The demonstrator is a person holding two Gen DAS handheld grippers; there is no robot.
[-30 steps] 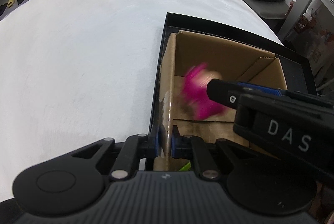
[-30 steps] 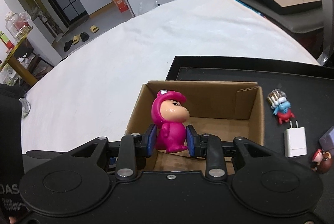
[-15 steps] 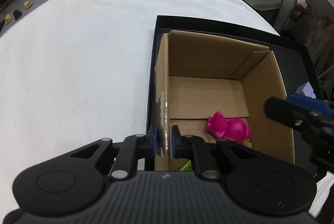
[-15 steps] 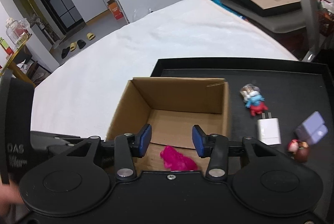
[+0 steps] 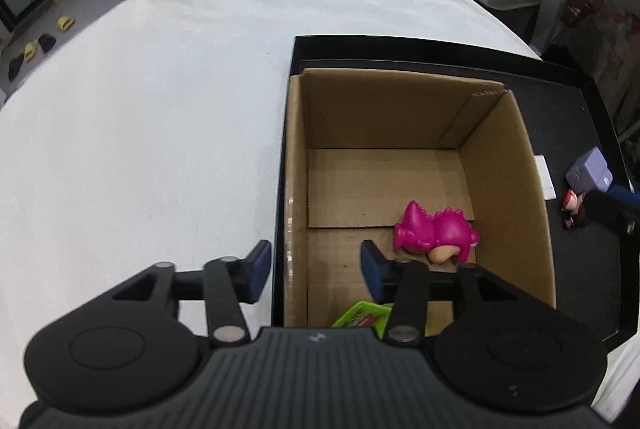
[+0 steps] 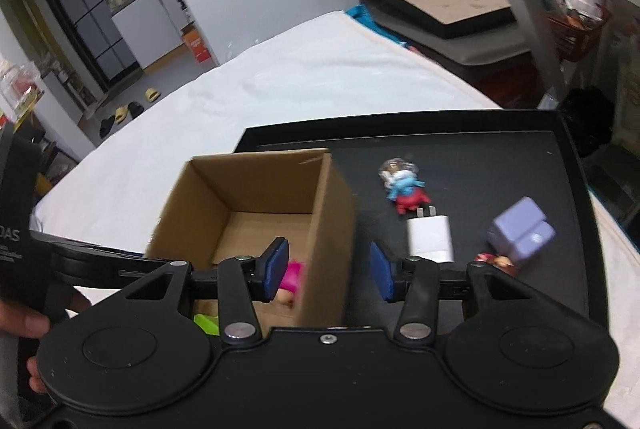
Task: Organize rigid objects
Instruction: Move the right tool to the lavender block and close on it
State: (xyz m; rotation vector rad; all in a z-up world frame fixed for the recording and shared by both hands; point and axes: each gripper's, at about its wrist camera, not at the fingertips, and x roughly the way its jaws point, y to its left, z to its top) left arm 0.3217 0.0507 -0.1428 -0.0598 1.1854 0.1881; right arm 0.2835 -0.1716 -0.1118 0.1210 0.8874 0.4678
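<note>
Cardboard box (image 5: 500, 189) stands at the left end of the black tray (image 6: 500, 149), against its left rim, and the tray itself lies on the white-covered bed (image 5: 160, 109). Inside the box, a pink figurine (image 5: 434, 233) lies toppled on the floor toward the near right corner, with a green item (image 5: 362, 315) partly hidden at the near wall. The left gripper (image 5: 316, 267) straddles the box's left wall, its jaws opening, with the wall between them but neither pad pressing it, so it grips nothing. The right gripper (image 6: 327, 271) hangs over the box's right wall with its fingers fairly narrow and empty (the wall edge shows in the gap, untouched). Right of the box, loose on the tray floor, lie a small red-and-blue figure (image 6: 404, 189), a white charger (image 6: 430, 235) with its prongs pointing toward the far rim, a lilac block (image 6: 522, 233) and, nearest the right gripper, a little brown-and-red figure (image 6: 496, 263). What matters for the next pick, I judge, is that all of these lie to the right of the right gripper's fingers, well apart from the left hand, so the right hand is plainly nearer; the charger's long axis runs near-to-far, which suits a squeeze across its narrow sides.
</note>
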